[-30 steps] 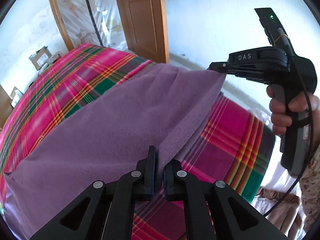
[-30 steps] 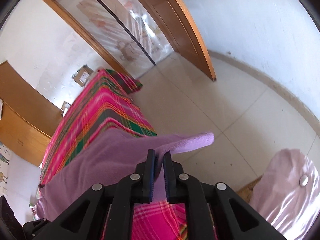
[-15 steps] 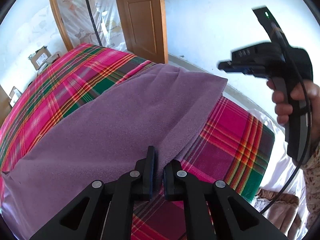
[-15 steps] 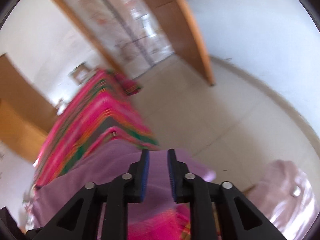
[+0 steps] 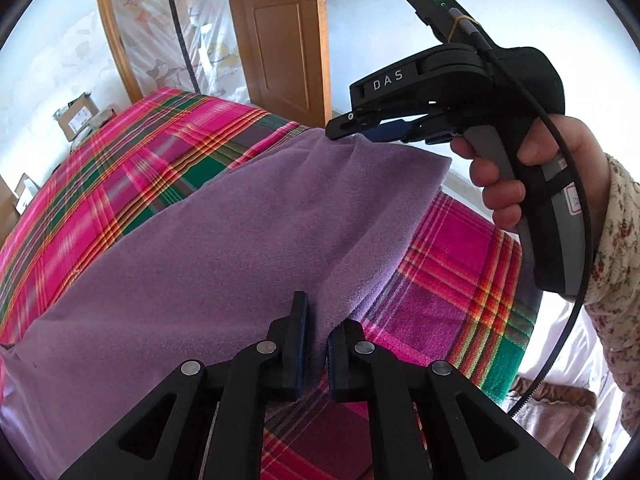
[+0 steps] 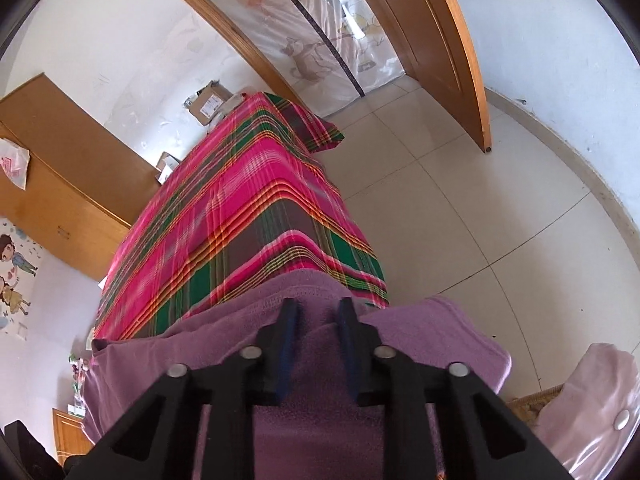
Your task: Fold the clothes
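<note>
Left gripper (image 5: 317,330) pinches purple garment's (image 5: 224,232) near edge to anchor it, right gripper (image 6: 317,316) spread over far hem for regrasp.

Plaid-covered bed (image 5: 120,168) carries a purple garment (image 5: 208,248) spread flat
</note>
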`<state>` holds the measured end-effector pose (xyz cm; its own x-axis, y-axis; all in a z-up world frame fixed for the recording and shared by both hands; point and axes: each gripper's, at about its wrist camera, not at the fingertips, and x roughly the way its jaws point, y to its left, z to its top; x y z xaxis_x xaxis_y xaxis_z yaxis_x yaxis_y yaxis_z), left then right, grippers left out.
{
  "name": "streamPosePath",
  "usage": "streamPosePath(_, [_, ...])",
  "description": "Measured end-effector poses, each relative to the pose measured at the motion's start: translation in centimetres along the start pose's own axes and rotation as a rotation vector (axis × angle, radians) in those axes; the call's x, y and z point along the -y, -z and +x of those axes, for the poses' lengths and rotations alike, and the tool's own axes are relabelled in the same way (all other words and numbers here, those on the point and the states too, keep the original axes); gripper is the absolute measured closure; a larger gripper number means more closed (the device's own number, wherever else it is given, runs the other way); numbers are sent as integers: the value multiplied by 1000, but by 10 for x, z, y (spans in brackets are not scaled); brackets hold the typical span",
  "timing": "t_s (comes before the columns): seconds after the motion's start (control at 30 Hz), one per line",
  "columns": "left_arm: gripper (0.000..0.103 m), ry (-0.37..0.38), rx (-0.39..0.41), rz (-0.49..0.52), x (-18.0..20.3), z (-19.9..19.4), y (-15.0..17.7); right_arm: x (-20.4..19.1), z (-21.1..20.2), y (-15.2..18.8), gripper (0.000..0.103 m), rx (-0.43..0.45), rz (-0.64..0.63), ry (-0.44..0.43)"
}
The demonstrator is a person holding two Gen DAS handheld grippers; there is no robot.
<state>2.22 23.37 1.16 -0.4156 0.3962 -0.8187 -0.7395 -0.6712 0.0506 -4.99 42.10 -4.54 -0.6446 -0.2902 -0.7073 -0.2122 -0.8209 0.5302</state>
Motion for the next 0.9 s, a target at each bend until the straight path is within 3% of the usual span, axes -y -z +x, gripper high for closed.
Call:
streamPosePath(0.13, [95, 5, 2, -3, -1, 0, 0, -3, -8, -1, 97, 46, -3, 14])
streamPosePath(0.43, [94, 18, 4, -42, 1, -3, -2, -24, -30, -15, 98, 186, -78, 37])
streamPosePath(0.67, [94, -9, -1, -14, 11, 1, -7, -12, -6, -18, 98, 119, -40, 118])
streamPosePath(0.8, [94, -3, -2, -21, 9, 1, -8, -4, -2, -16, 98, 111, -21, 132])
streamPosePath(0.9, [94, -19, -3, -8, 13, 2, -7, 3, -5, -19, 103, 127, 14, 189])
